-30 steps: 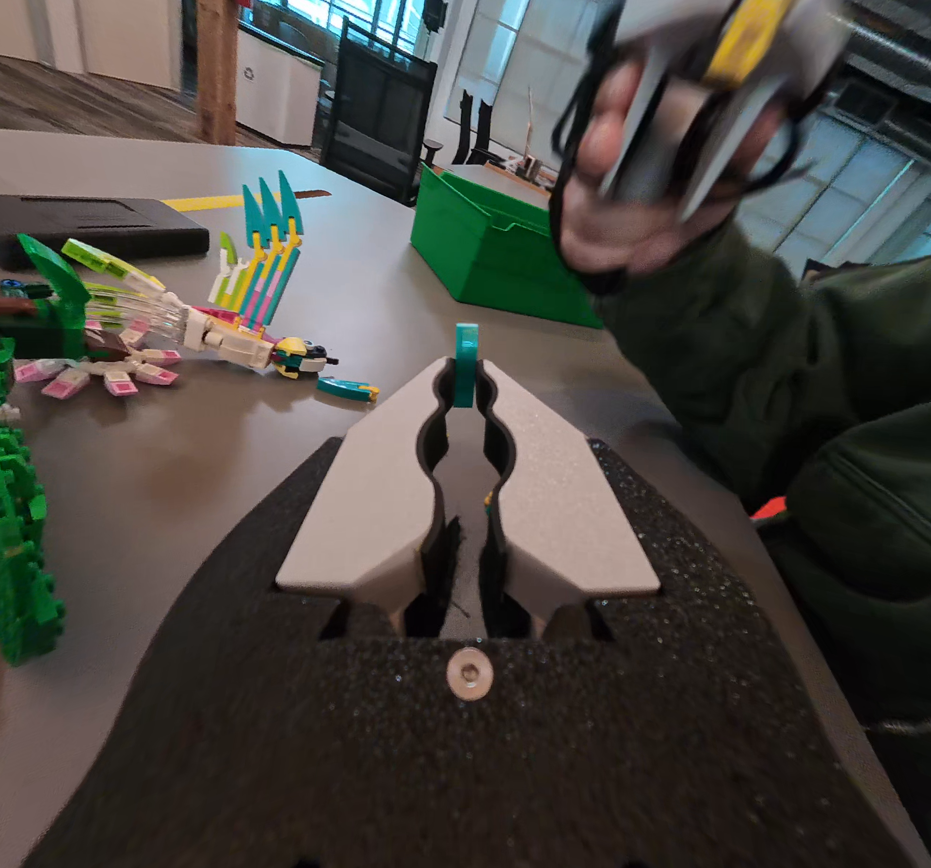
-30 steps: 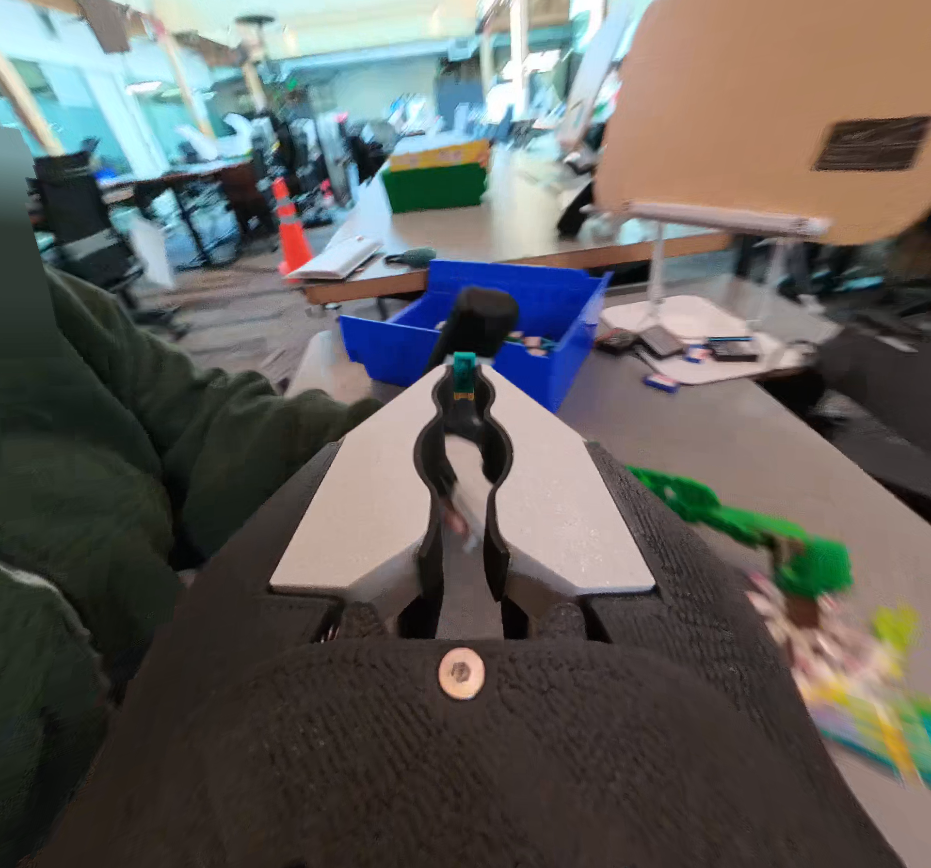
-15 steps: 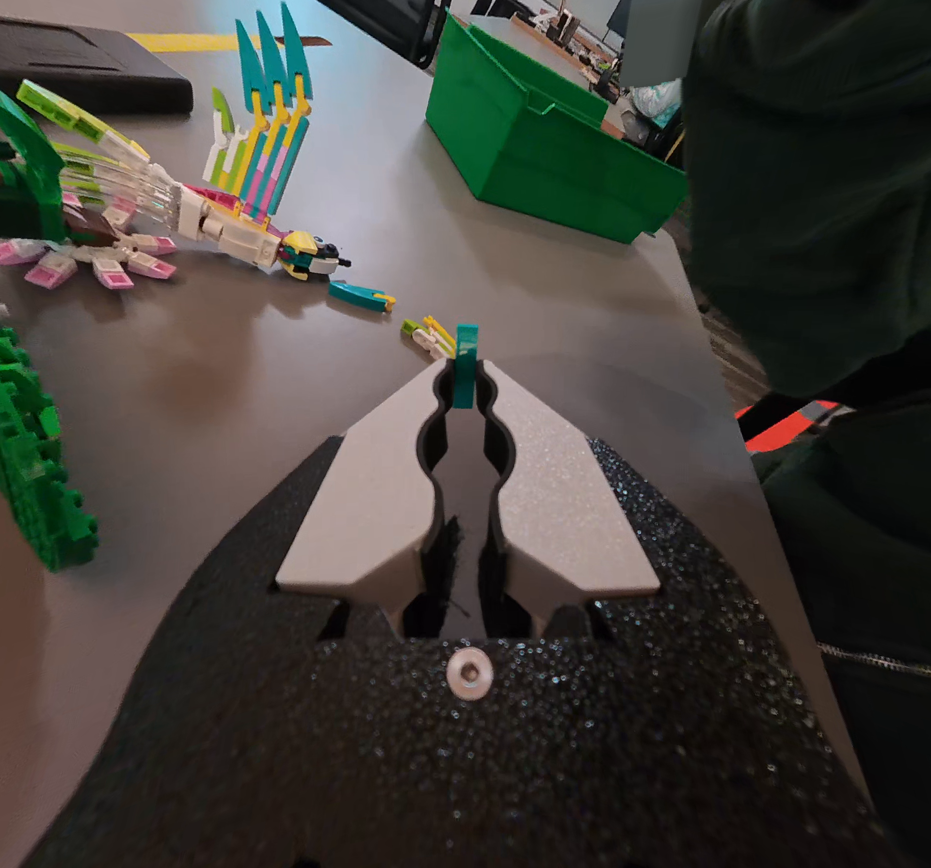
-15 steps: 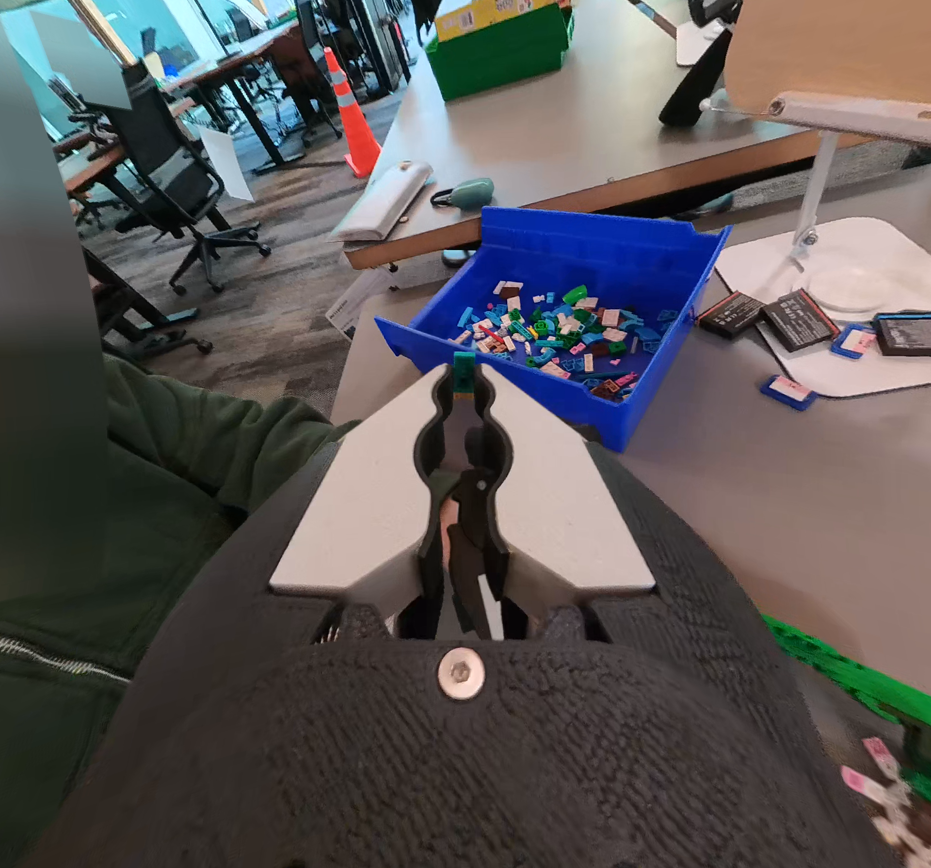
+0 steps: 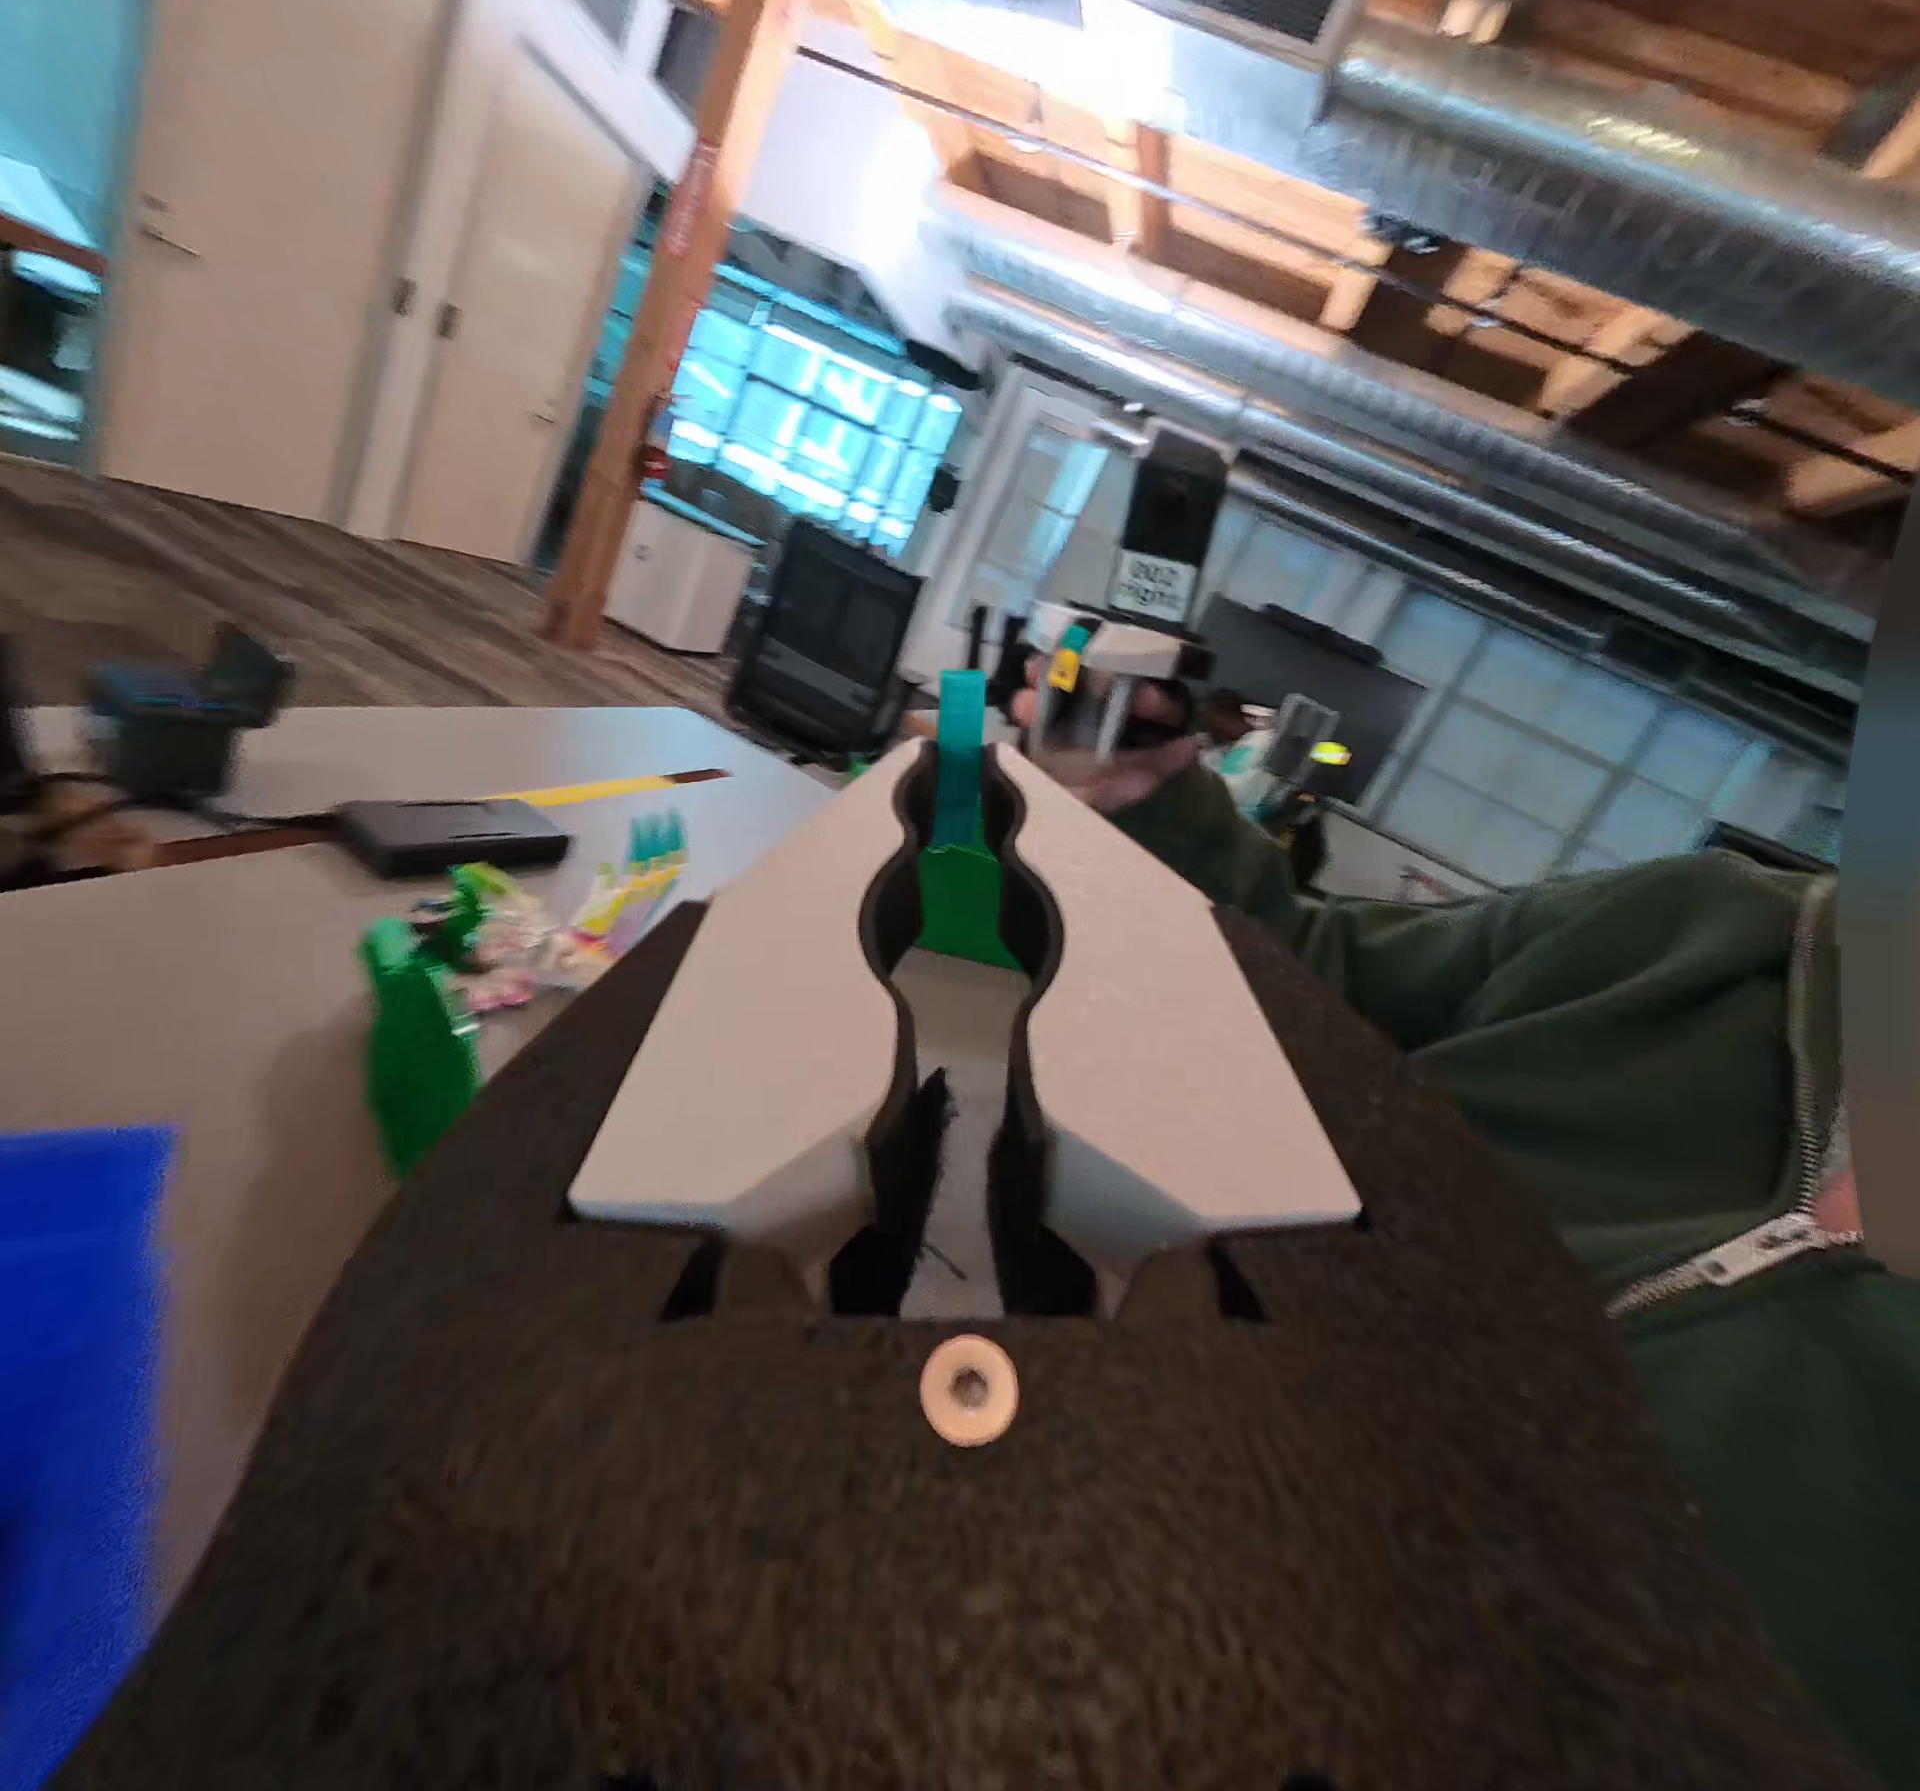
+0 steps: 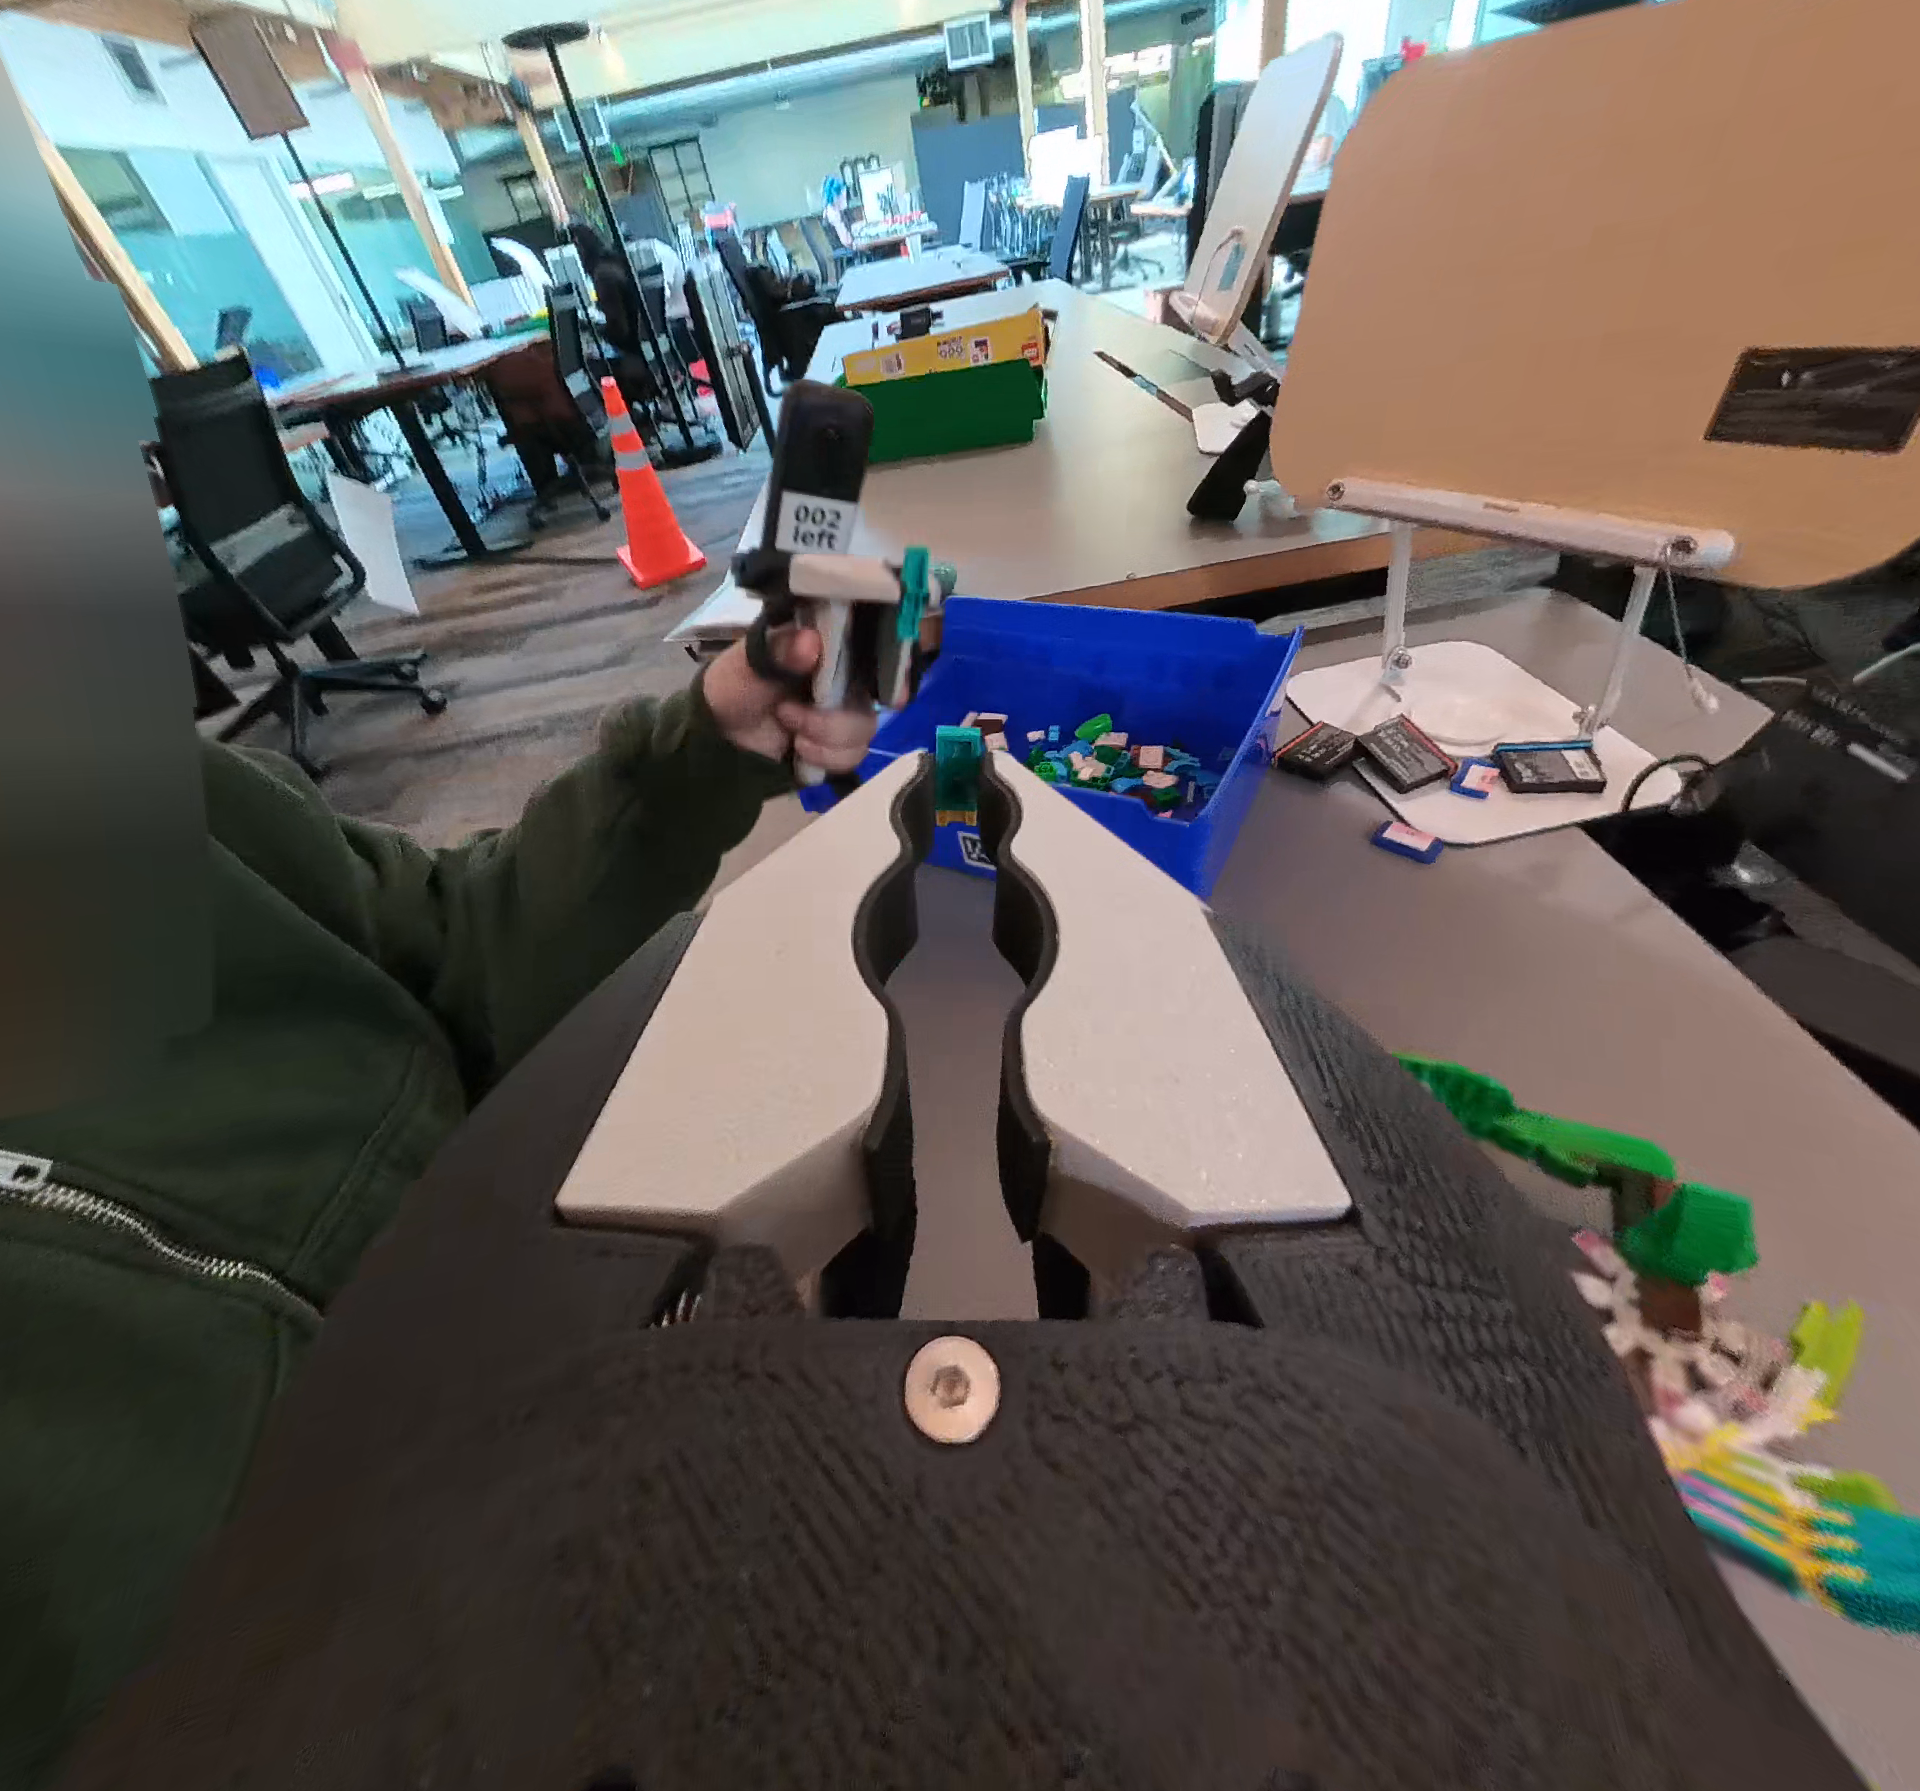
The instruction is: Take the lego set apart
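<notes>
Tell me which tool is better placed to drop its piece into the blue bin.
Probably left: the left tool holds its teal piece beside the rim of the blue bin, while the right tool, gripping a small piece, sits farther back.

**An open-plan office in a loft building**

Rows of desks and black office chairs fill the wide room — wooden beams and bare metal ducts run overhead. Large glass walls stand behind, and an orange traffic cone stands on the floor.
</notes>
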`<state>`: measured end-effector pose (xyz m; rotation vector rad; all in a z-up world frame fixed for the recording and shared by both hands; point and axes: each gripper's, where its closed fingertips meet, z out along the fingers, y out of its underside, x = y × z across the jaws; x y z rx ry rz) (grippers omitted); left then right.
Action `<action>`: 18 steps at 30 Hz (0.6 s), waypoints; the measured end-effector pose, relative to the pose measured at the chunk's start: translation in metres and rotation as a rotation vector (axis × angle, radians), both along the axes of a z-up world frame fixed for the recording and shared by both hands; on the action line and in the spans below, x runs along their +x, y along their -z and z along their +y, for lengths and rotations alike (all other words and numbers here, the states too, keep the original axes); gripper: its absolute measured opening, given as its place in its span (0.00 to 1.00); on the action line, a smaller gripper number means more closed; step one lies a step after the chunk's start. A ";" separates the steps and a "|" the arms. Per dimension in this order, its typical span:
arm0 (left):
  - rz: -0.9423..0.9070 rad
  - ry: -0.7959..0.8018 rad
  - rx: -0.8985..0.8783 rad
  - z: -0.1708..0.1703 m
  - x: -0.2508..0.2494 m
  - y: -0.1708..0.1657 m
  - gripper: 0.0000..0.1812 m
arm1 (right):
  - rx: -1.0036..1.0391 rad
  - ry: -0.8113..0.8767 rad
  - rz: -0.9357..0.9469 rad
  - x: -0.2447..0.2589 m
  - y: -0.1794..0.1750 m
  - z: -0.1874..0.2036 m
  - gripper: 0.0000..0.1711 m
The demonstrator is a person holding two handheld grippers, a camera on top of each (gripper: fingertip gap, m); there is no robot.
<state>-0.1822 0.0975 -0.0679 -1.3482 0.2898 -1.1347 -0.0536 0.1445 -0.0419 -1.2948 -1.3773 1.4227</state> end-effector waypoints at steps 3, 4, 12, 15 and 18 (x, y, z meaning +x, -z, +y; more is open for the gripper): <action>0.196 -0.303 -0.132 0.016 -0.053 0.024 0.03 | -0.093 0.006 0.038 0.010 0.014 0.004 0.03; 0.298 -0.438 -0.213 0.024 -0.077 0.041 0.03 | -0.134 -0.007 0.058 0.011 0.018 0.004 0.03; 0.664 -0.603 -0.250 0.036 -0.059 0.076 0.52 | -0.373 -0.065 0.210 0.016 0.032 -0.005 0.03; 0.782 -0.431 0.072 0.020 0.063 0.046 0.38 | -0.417 -0.074 0.244 0.017 0.035 -0.013 0.03; 0.985 -0.430 0.346 0.008 0.142 0.036 0.24 | -0.463 -0.088 0.272 0.018 0.035 -0.023 0.03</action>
